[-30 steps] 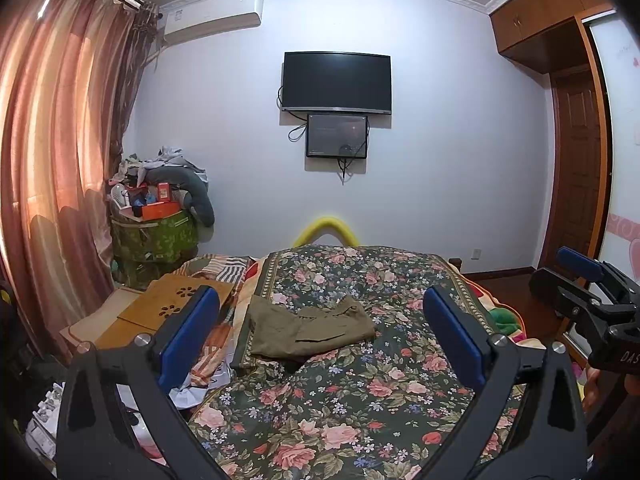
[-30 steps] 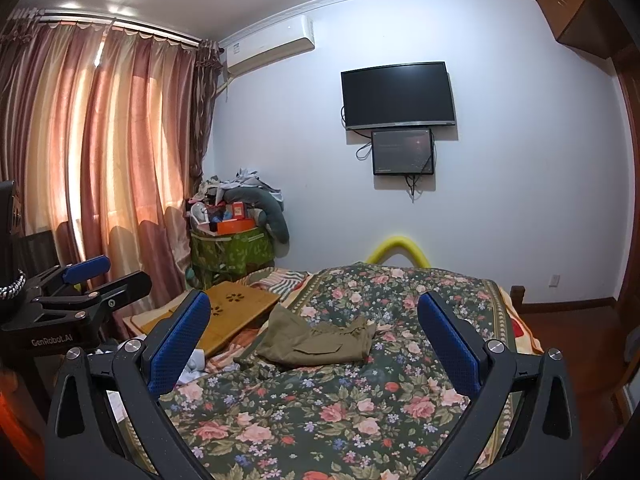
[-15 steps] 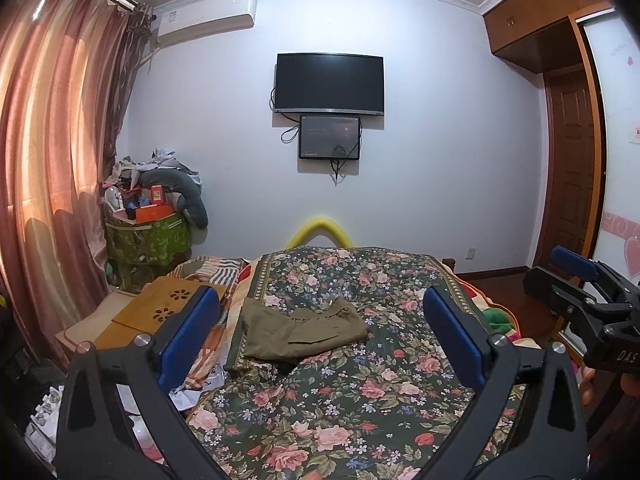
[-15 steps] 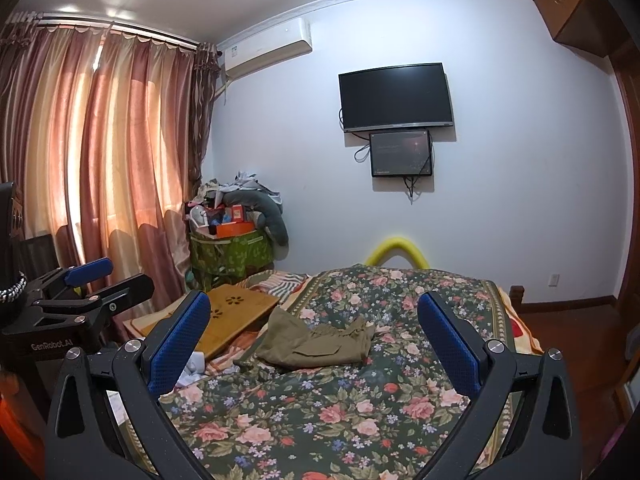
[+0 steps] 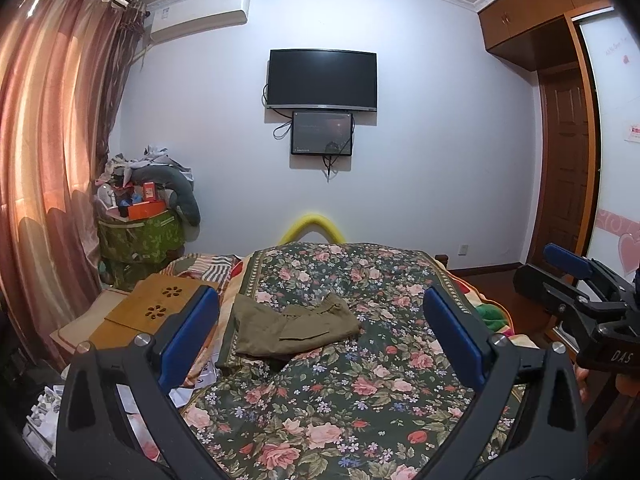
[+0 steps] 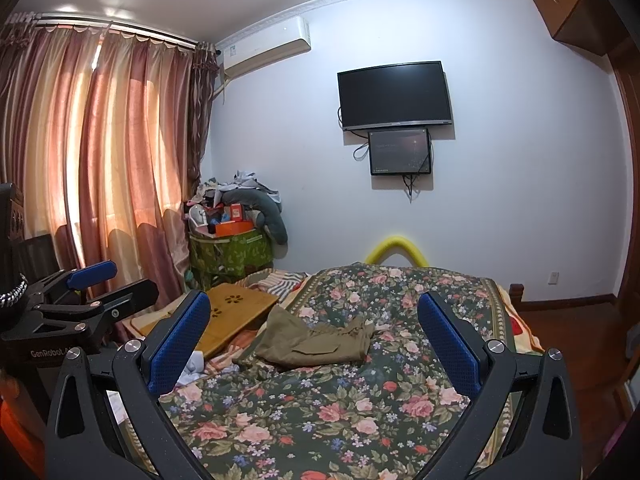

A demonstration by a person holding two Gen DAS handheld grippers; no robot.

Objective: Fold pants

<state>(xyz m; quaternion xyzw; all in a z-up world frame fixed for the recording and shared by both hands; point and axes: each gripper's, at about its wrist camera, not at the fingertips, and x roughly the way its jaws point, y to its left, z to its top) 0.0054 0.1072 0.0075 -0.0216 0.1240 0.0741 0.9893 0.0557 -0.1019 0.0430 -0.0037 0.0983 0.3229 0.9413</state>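
The olive-green pants (image 5: 294, 328) lie crumpled in a loose heap on the floral bedspread (image 5: 340, 400), toward the bed's left edge and a little left of centre in the left wrist view; in the right wrist view they sit near the middle of the frame, again at the spread's left border. The left claw (image 5: 320, 336) fills the bottom of its own view with its blue-padded fingers (image 5: 188, 336) spread wide apart and nothing between them, well short of the pants. The right claw (image 6: 314, 336) is likewise wide apart and empty, held over the near part of the bed (each tool also shows at the edge of the other's view: the right one at the right of the left wrist frame, the left one at the left of the right wrist frame). Left of the bed a wooden lap desk (image 5: 156, 306) with flower-shaped cut-outs rests just beside the bedspread. Behind it, in the corner, a green bin (image 5: 140, 238) is piled with clutter next to the pinkish curtains (image 5: 48, 180). On the far wall hang a dark television (image 5: 322, 80), a smaller screen (image 5: 322, 133) just below it, and an air conditioner (image 5: 200, 14) at upper left.
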